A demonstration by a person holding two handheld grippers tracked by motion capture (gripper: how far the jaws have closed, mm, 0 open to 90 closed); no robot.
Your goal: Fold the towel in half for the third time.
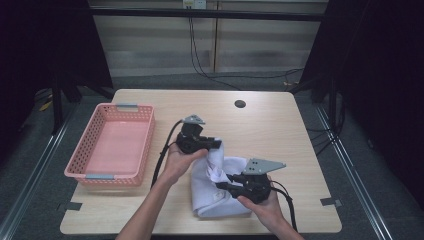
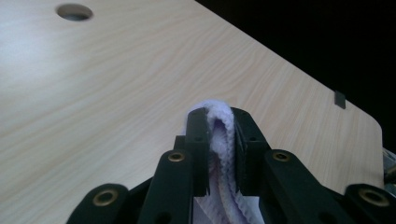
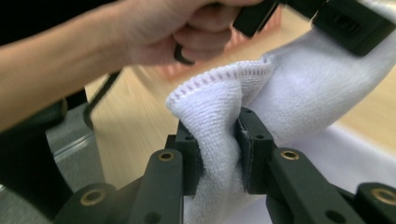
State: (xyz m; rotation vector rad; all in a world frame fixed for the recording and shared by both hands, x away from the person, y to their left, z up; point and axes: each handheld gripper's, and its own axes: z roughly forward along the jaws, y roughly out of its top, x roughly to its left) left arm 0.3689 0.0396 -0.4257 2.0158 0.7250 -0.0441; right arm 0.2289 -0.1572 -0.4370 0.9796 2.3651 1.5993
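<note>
A white towel (image 1: 220, 187) lies bunched on the wooden table (image 1: 270, 130), partly lifted between both hands. My left gripper (image 1: 216, 145) is shut on the towel's upper edge; in the left gripper view the folded towel edge (image 2: 219, 126) sits pinched between the two black jaws. My right gripper (image 1: 221, 185) is shut on another part of the towel near the table's front; in the right gripper view the stitched towel hem (image 3: 215, 121) bulges up between its jaws. Farther off in that view, the other hand (image 3: 177, 28) holds the left gripper.
A pink plastic basket (image 1: 111, 145) stands empty at the table's left. A round cable hole (image 1: 240, 104) sits near the far edge. Black tape marks (image 1: 331, 202) lie by the front corners. Dark curtains and cables stand beyond the table.
</note>
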